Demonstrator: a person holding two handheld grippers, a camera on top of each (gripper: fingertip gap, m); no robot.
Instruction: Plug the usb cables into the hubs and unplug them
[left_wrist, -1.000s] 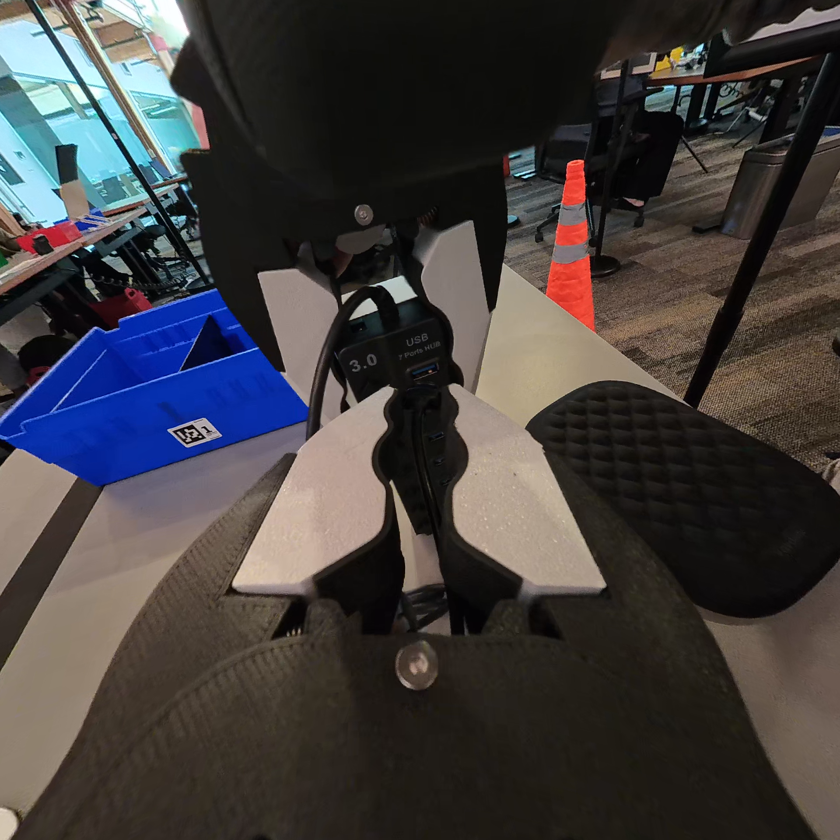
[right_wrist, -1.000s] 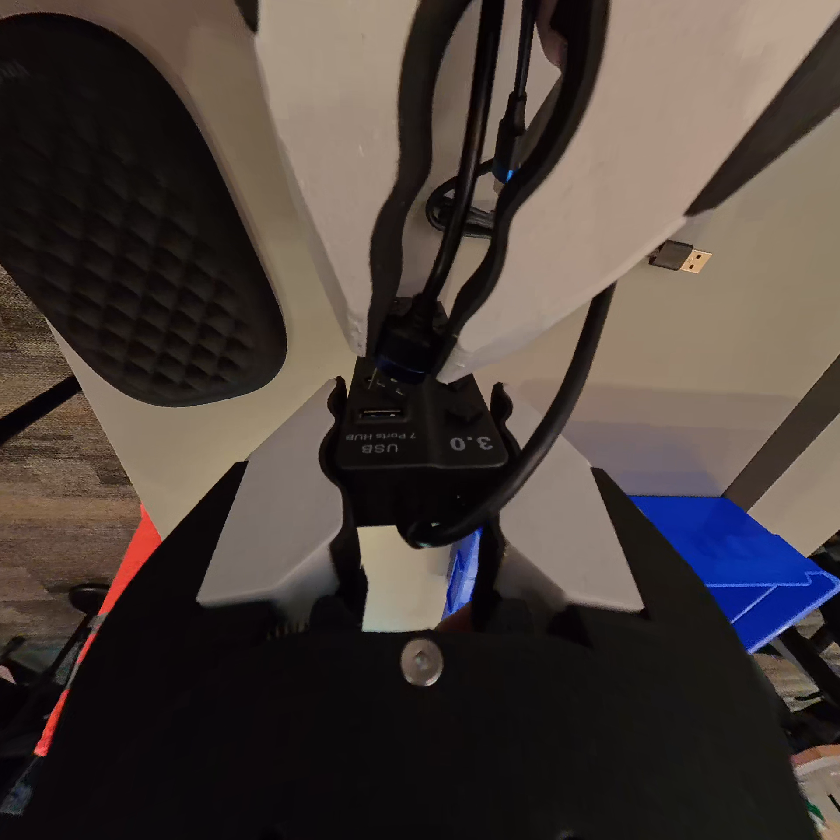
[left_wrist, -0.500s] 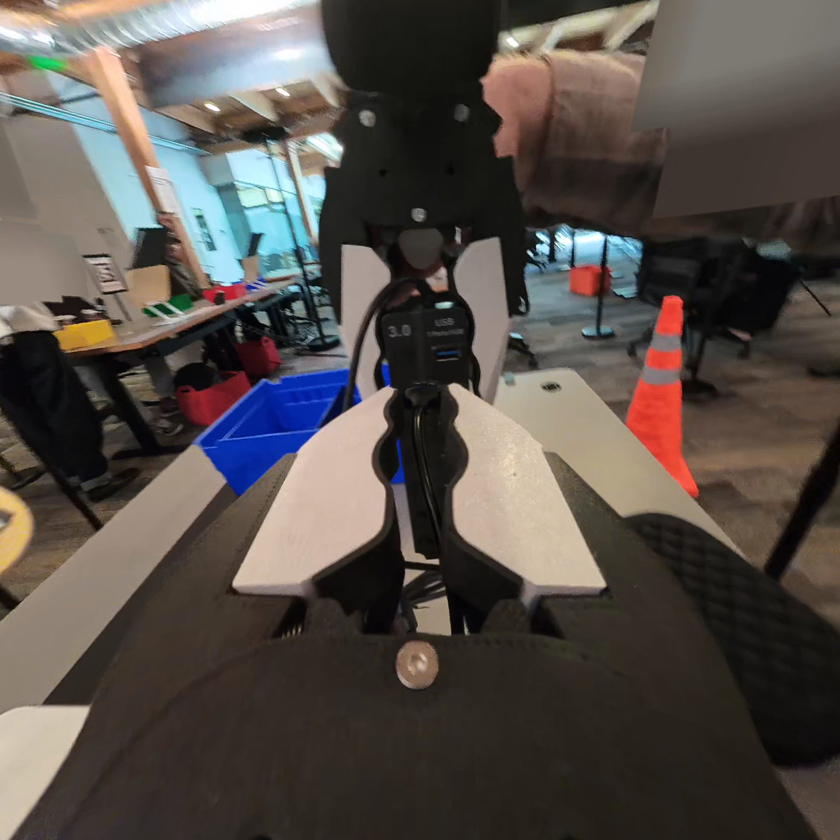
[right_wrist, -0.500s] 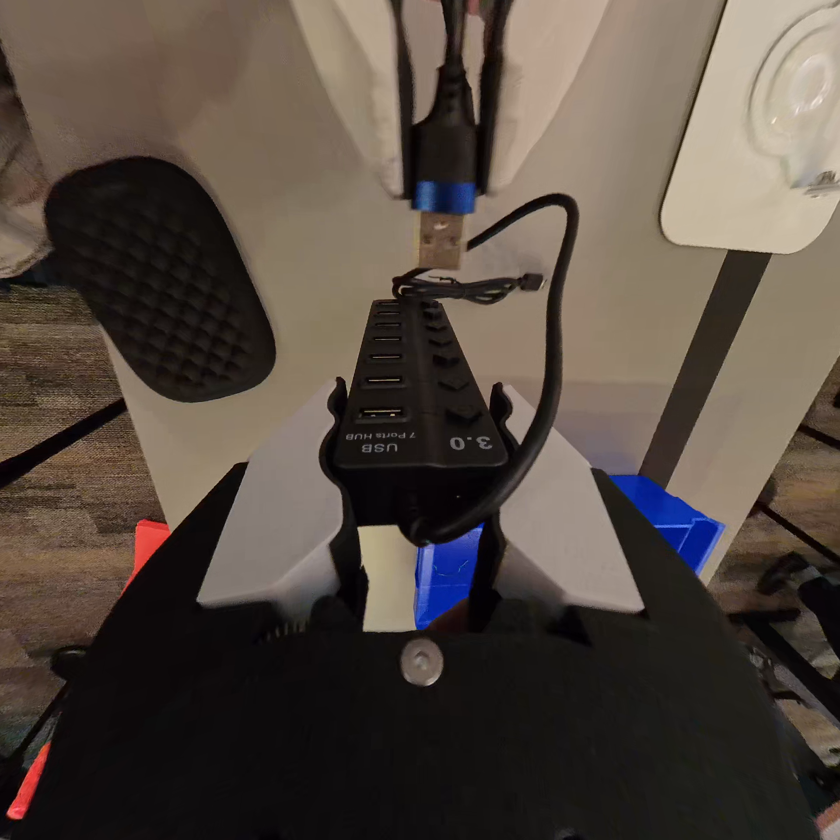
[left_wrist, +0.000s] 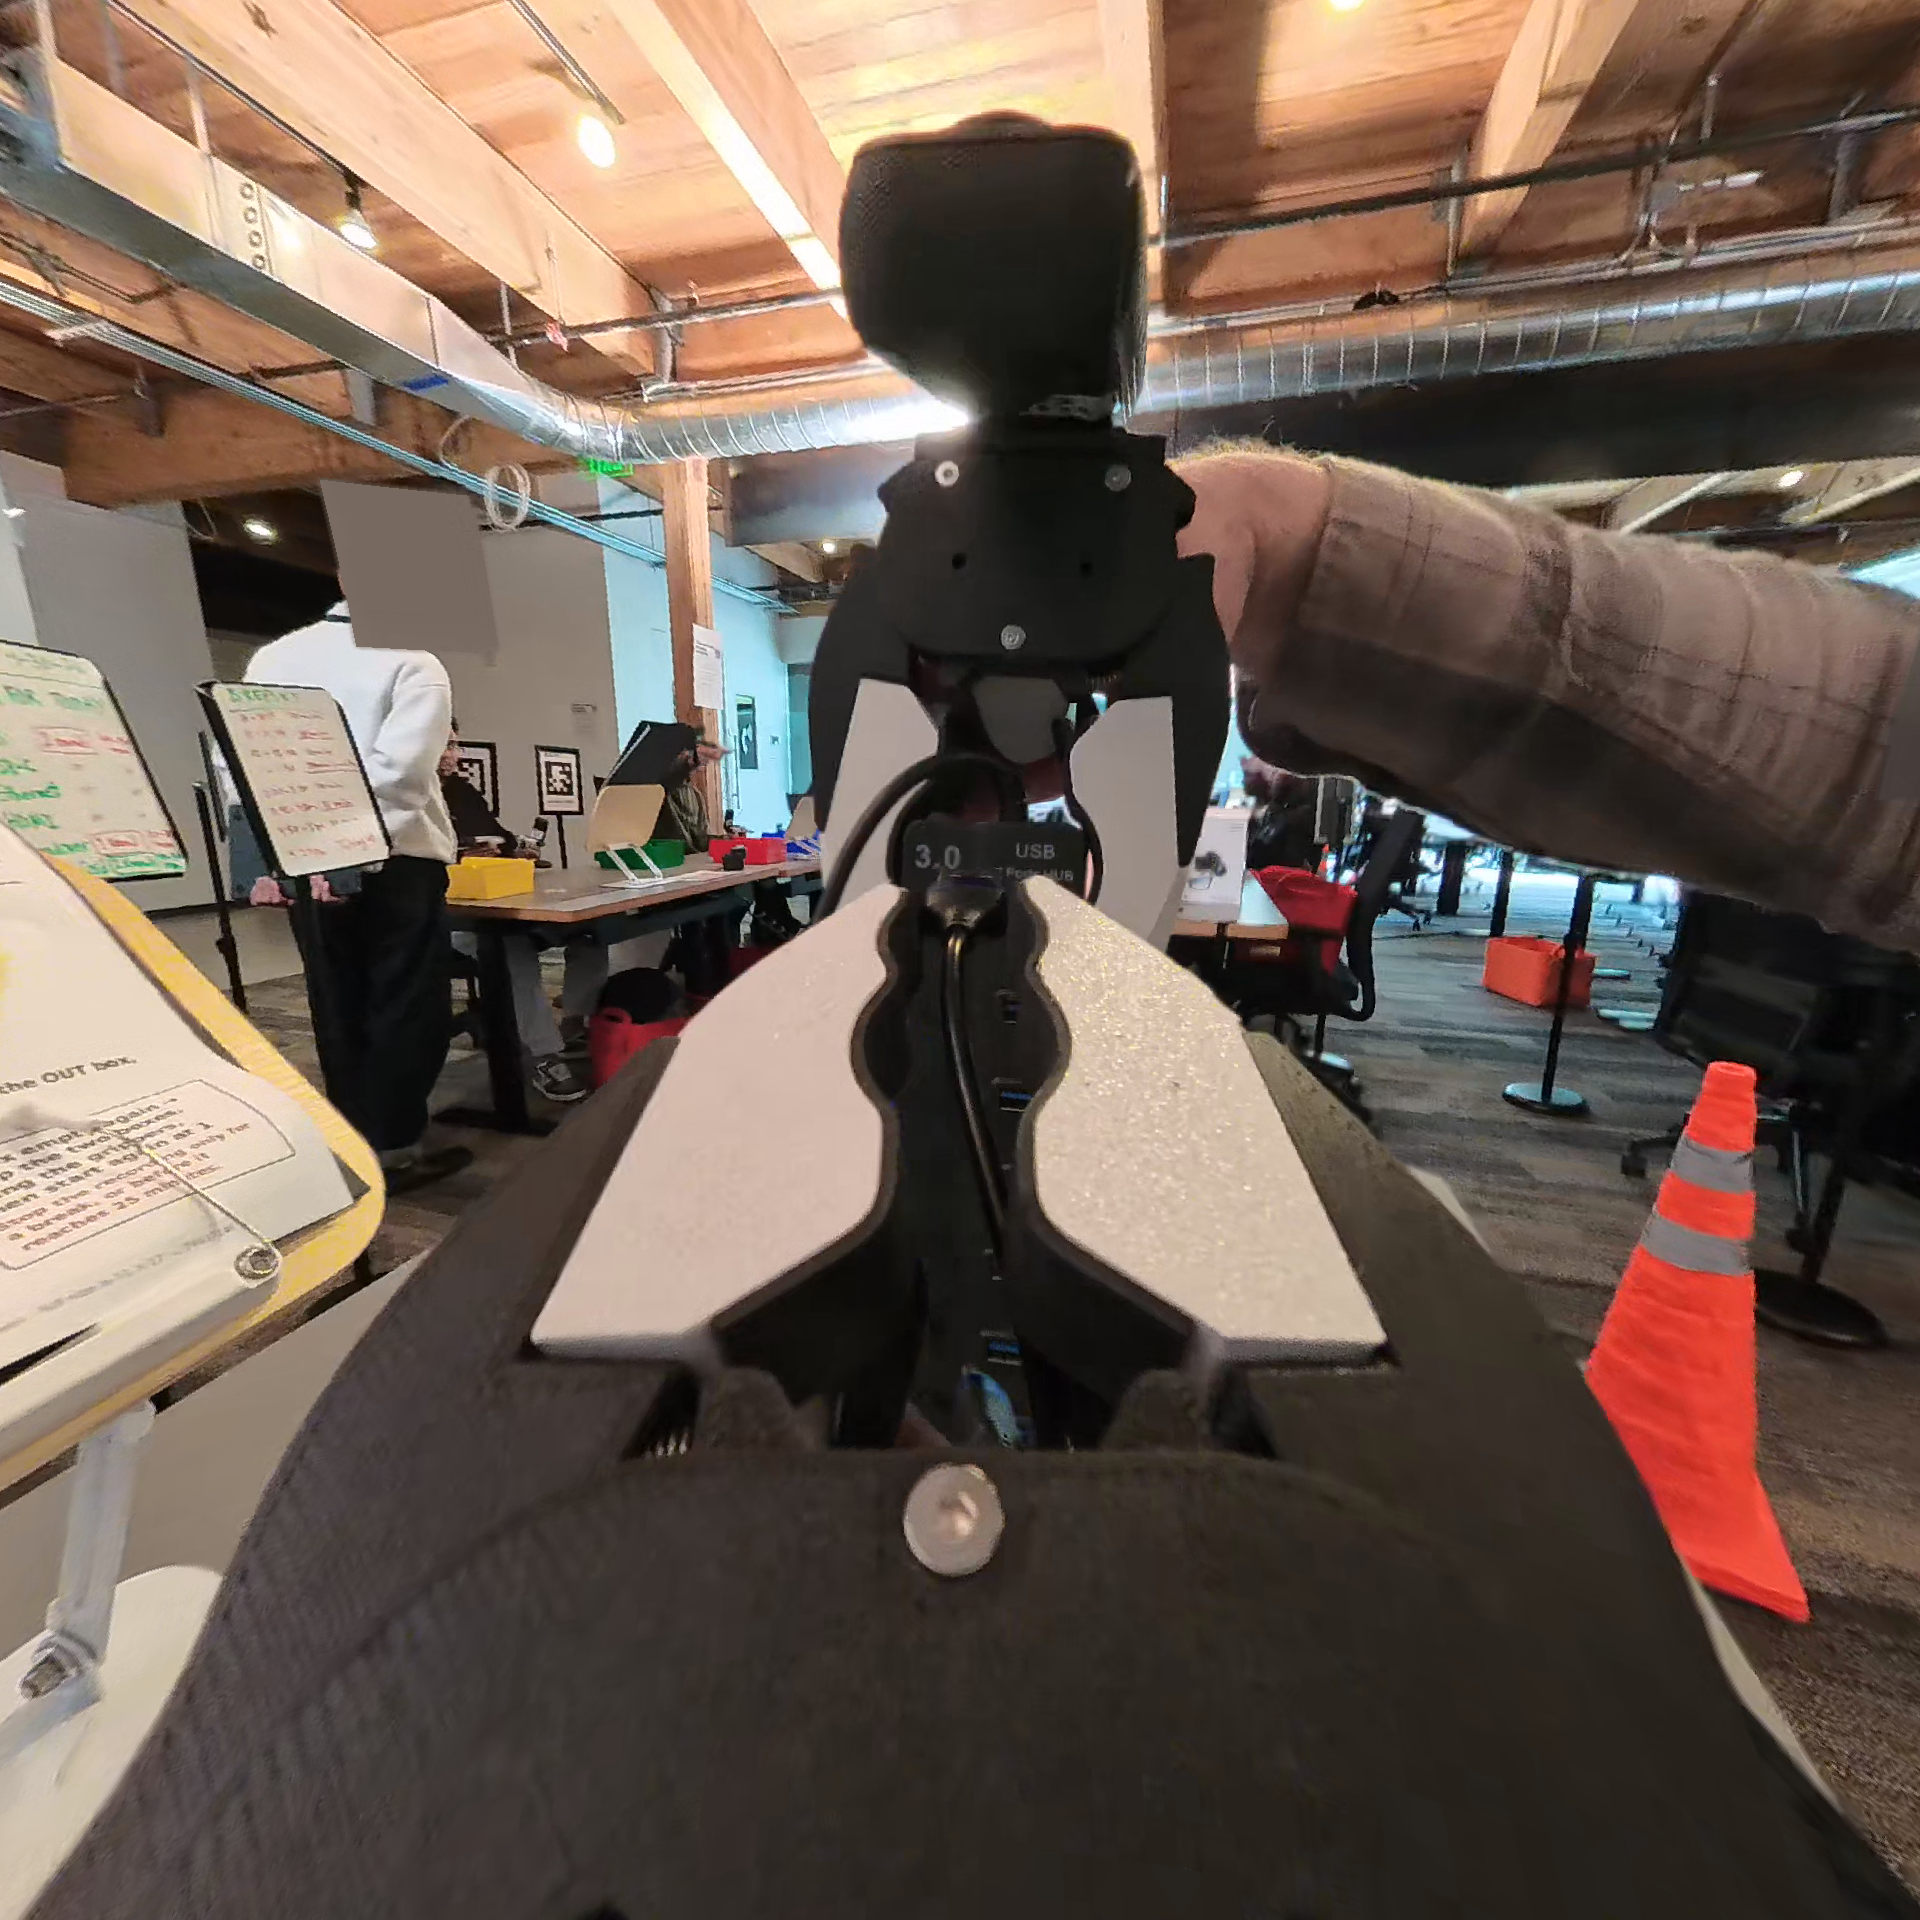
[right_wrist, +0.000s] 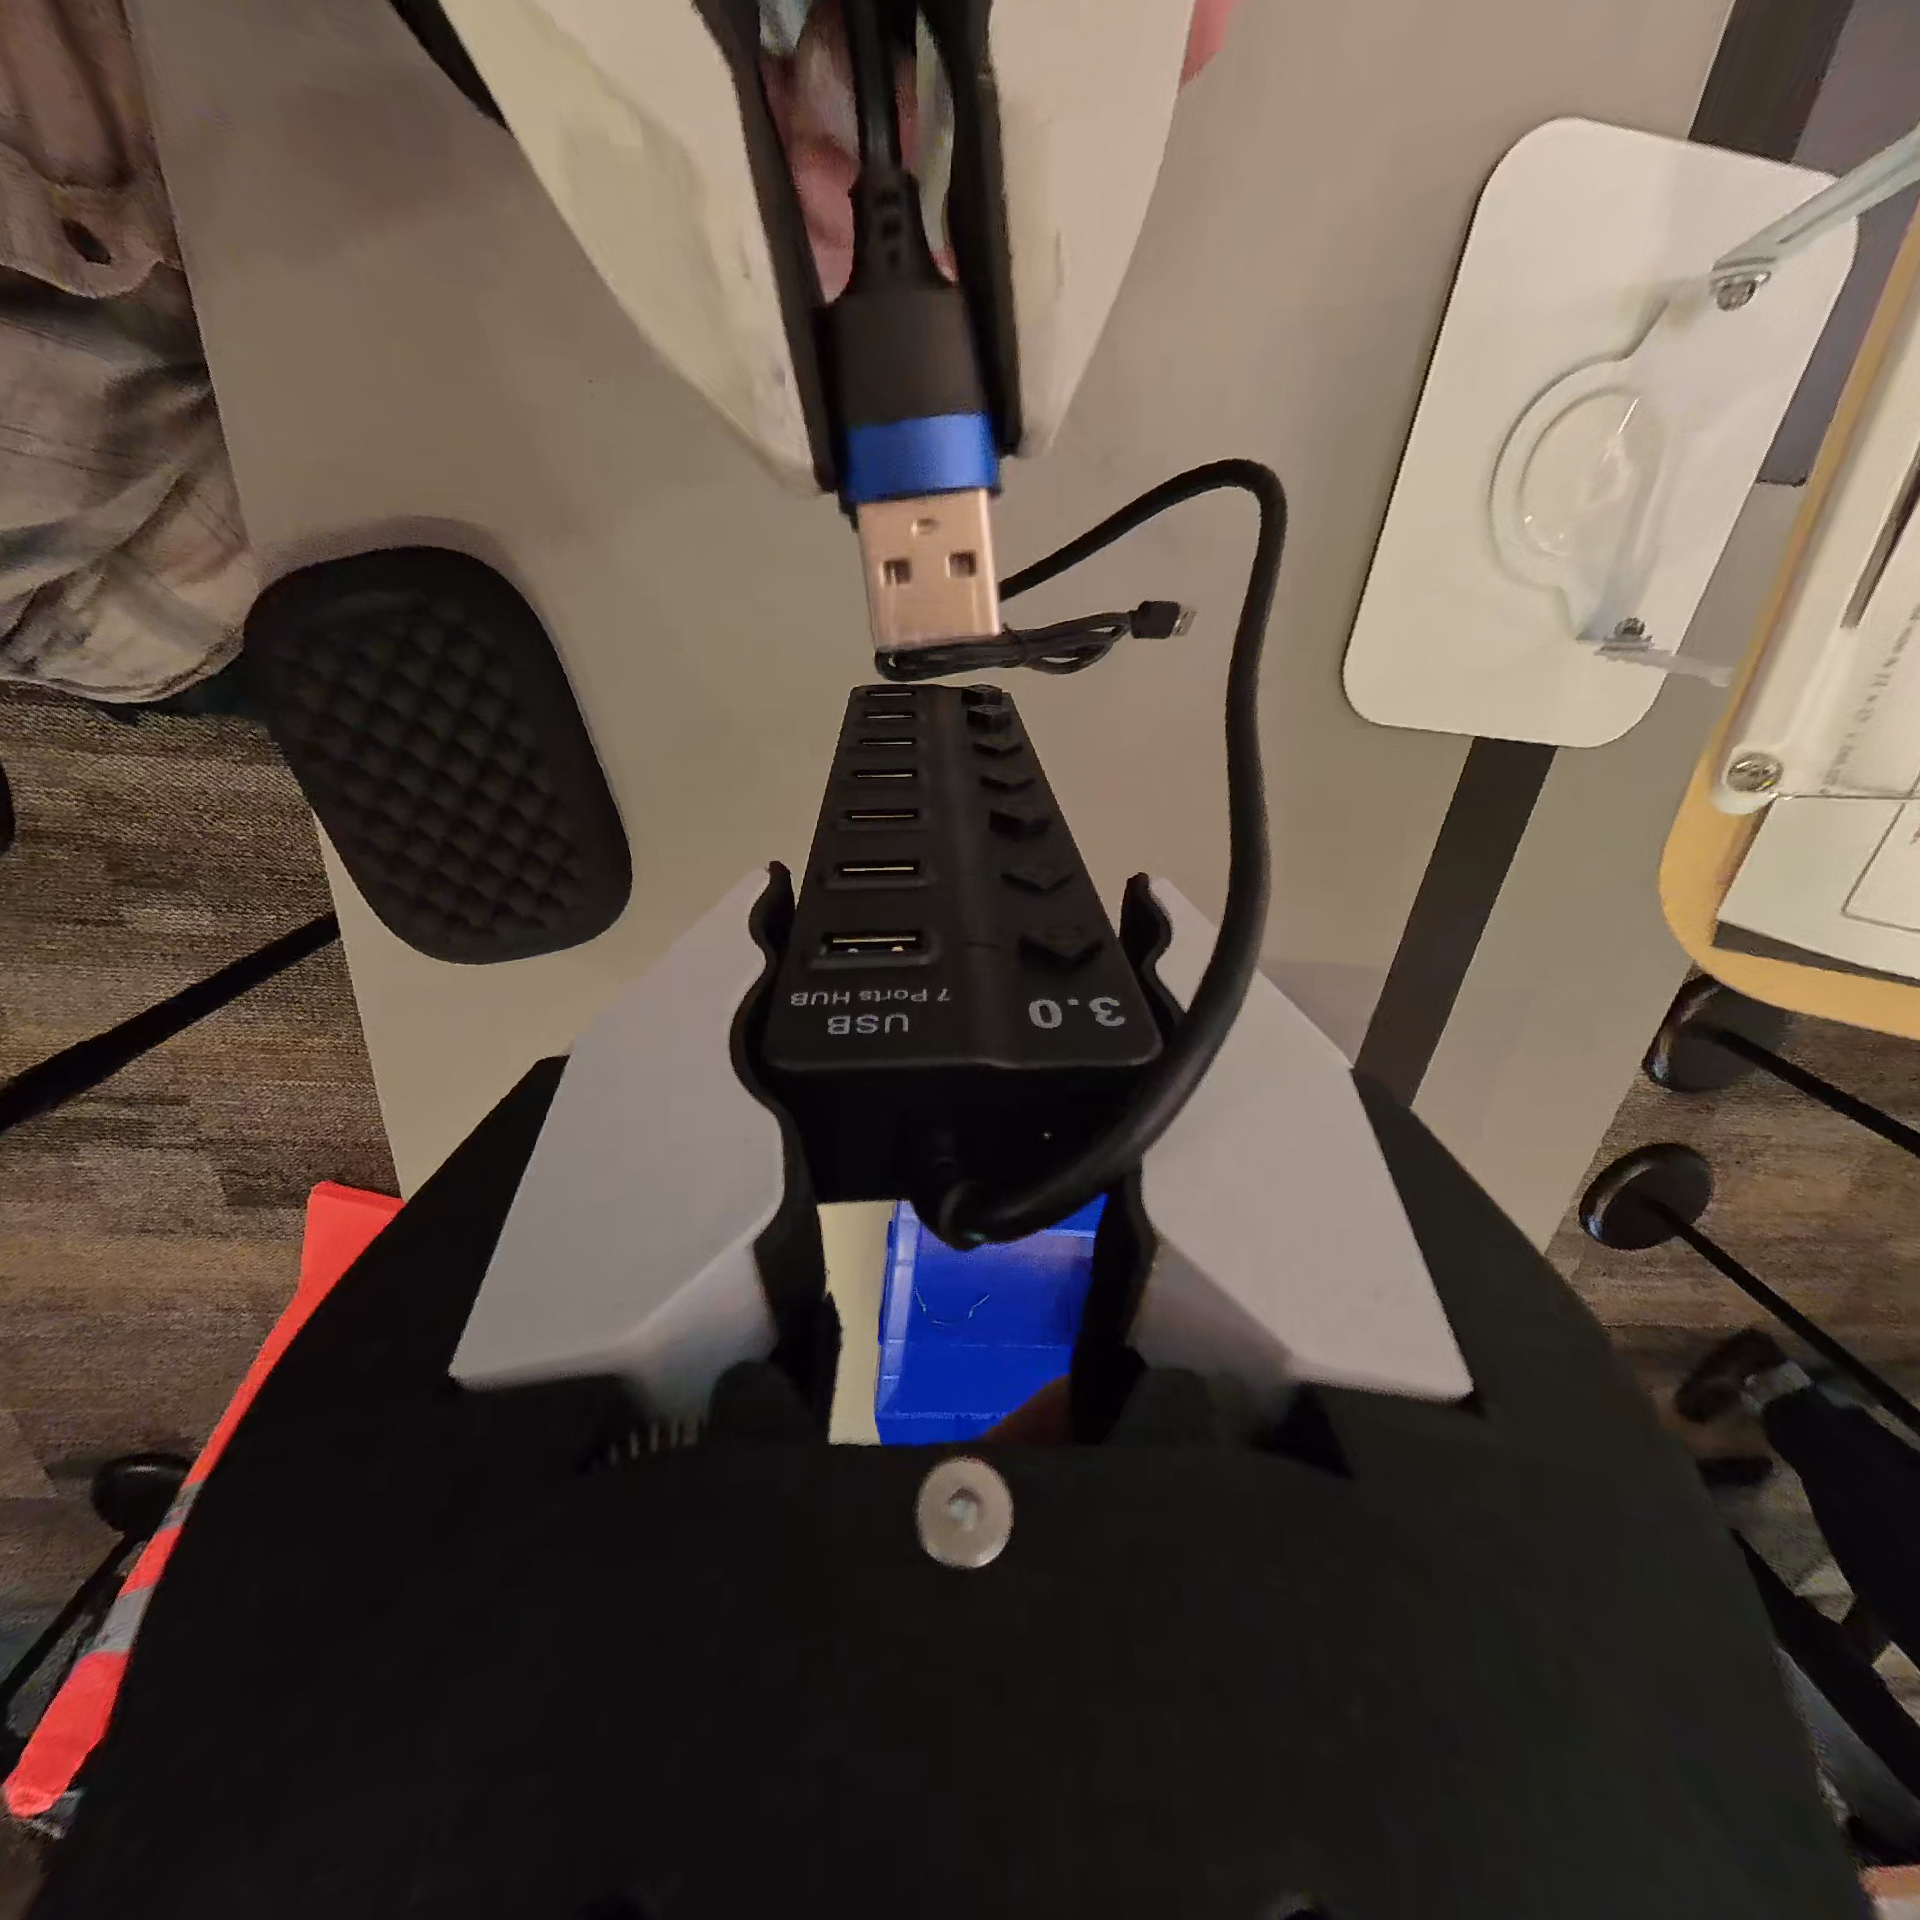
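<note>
Plug in mid-air: the left gripper (right_wrist: 914, 457) pinches a black, blue-collared USB cable plug (right_wrist: 920, 499) at twelve o'clock above the black rectangular seven-port hub (right_wrist: 961, 883), itself clamped by the right gripper (right_wrist: 961, 1081). Seating well likely needs the plug squared to one slot.

Left gripper (left_wrist: 961, 935) clamps a black USB cable (left_wrist: 966, 1049) between its white fingers (left_wrist: 769, 1122). Facing it, right gripper (left_wrist: 997, 831) holds black hub (left_wrist: 992, 860); a sleeved hand (left_wrist: 1262, 561) grips it. Orange cone (left_wrist: 1704, 1340) right.
</note>
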